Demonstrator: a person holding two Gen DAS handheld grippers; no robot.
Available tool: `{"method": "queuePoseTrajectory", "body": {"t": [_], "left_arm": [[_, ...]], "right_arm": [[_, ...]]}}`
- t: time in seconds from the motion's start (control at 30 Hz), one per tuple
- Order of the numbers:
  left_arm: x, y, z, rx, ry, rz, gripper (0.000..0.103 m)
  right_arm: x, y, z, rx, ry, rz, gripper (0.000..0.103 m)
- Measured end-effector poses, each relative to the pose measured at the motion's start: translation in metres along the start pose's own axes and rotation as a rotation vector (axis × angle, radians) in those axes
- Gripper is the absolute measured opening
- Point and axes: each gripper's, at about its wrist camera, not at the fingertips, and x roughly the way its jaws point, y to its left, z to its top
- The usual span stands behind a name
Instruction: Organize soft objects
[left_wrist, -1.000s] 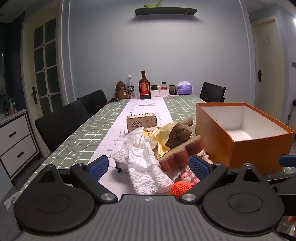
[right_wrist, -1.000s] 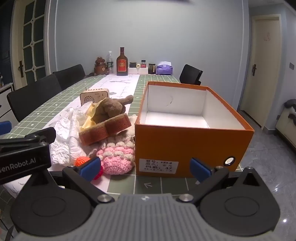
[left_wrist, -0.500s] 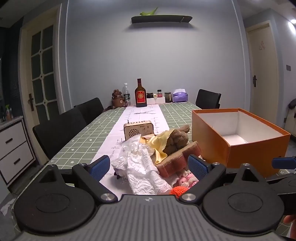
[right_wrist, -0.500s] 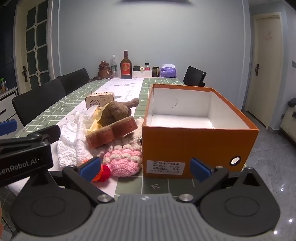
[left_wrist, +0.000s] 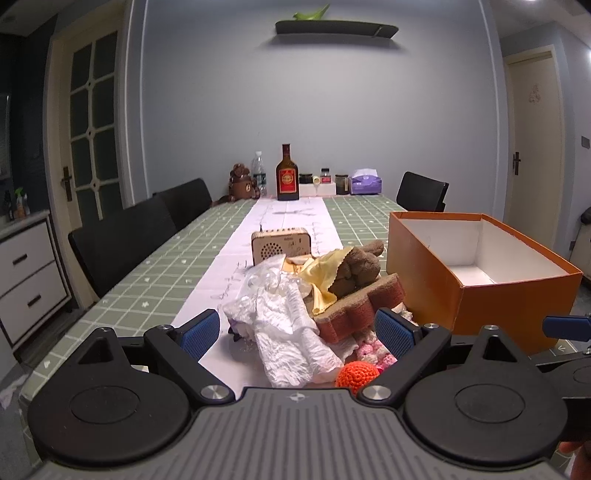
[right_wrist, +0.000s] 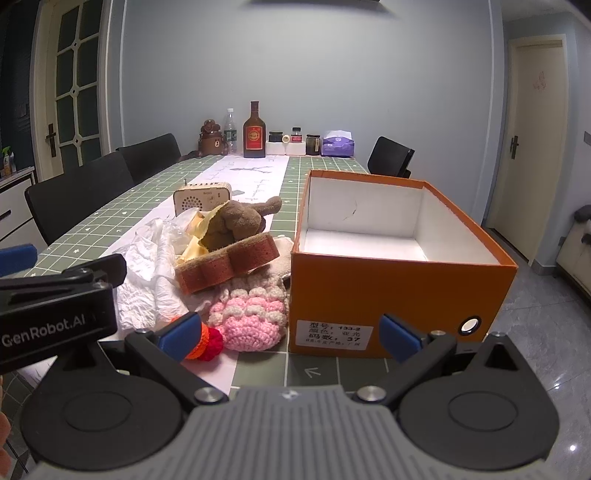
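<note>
A pile of soft things lies on the table's near end: a white crumpled cloth (left_wrist: 291, 328), a yellow cloth (left_wrist: 319, 275), a brown plush toy (left_wrist: 356, 267), a brown sponge-like piece (left_wrist: 364, 308), a pink knitted piece (right_wrist: 255, 319) and an orange knitted ball (left_wrist: 356, 373). An open, empty orange box (right_wrist: 391, 295) stands right of the pile. My left gripper (left_wrist: 297, 330) is open just before the pile. My right gripper (right_wrist: 290, 334) is open before the box front and the pink piece. Both are empty.
A small wooden radio (left_wrist: 280, 245) stands behind the pile. Bottles, jars, a bear figure (left_wrist: 242, 182) and a tissue pack (left_wrist: 365, 182) stand at the table's far end. Black chairs (left_wrist: 122, 240) line the left side. A white runner (left_wrist: 288, 225) lies along the green checked tablecloth.
Both grippers have tilted up and drawn slightly back, so the pile and box sit lower in view. Nothing on the table has moved.
</note>
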Motion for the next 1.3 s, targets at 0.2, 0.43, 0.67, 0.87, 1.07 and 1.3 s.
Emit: {"method": "queuePoseTrajectory", "body": {"t": [0.2,0.43,0.67,0.87,1.07,1.3], "left_arm": [[-0.0009,0.0015,-0.0007,-0.007,0.001,-0.001,0.103],[-0.0023,0.0023,0.0015,-0.022,-0.001,-0.005,0.103],[-0.0028,0.0015,0.0015,-0.021,-0.006,0.001,0.103],[-0.0045,0.002,0.0012,-0.025,-0.01,0.004,0.103],[-0.0064,0.0019,0.0015,-0.024,-0.017,0.02,0.103],[-0.0059,0.0019,0.0019,-0.027,-0.011,0.021,0.103]], "right_arm": [[-0.0018,0.0028,0.0011,-0.017,-0.006,0.0,0.1],[-0.005,0.0011,0.0026,-0.002,-0.01,0.011,0.1],[-0.0045,0.0013,0.0027,0.004,-0.006,0.013,0.1],[-0.0049,0.0013,0.0027,0.007,-0.005,0.014,0.1],[-0.0064,0.004,0.0035,-0.01,-0.014,-0.002,0.1],[-0.0048,0.0022,0.0033,-0.001,-0.005,0.007,0.1]]}}
